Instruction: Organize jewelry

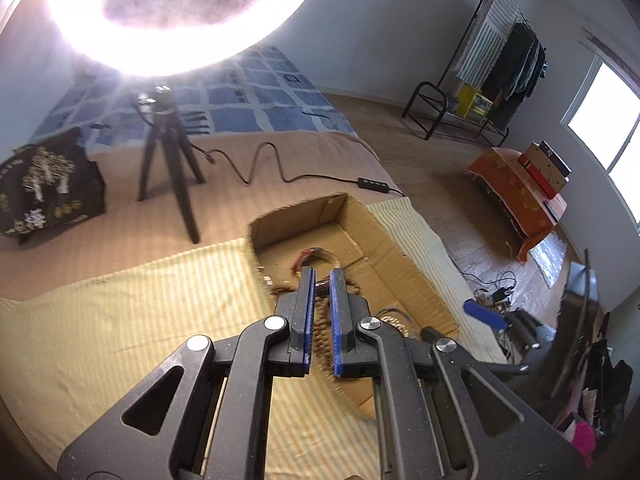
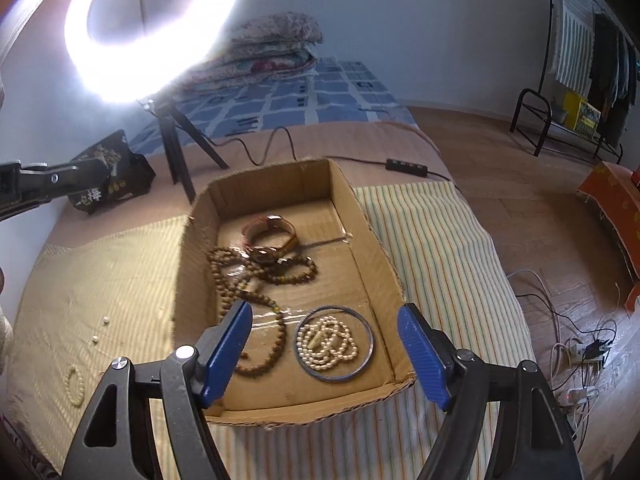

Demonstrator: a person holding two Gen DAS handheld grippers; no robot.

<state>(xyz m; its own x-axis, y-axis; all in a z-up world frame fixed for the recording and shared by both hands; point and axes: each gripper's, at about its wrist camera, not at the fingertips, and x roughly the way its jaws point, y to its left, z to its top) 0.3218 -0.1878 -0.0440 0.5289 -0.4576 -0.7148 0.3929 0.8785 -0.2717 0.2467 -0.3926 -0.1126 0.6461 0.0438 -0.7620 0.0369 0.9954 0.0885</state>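
A shallow cardboard box [image 2: 372, 240] lies on the striped cloth of a bed. Inside it are a wristwatch [image 2: 264, 254], a tan strap loop [image 2: 272, 226], a long string of brown beads [image 2: 256, 300], and a pearl strand [image 2: 328, 340] coiled within a dark bangle [image 2: 370, 344]. My right gripper [image 2: 326, 310] hangs open above the box's near end, nothing between its blue pads. My left gripper [image 1: 322, 270] is shut and empty, tilted down over the box [image 1: 400, 248], with brown beads [image 1: 320, 332] showing below the slit. A pearl bracelet [image 2: 75, 386] and loose pearls [image 2: 105, 320] lie on the cloth left of the box.
A ring light [image 2: 152, 28] on a black tripod [image 2: 180, 160] stands behind the box, its cable and switch [image 2: 404, 165] trailing right. A black patterned bag [image 2: 108, 176] sits at back left. The bed drops off at right to a floor with cables [image 2: 576, 348].
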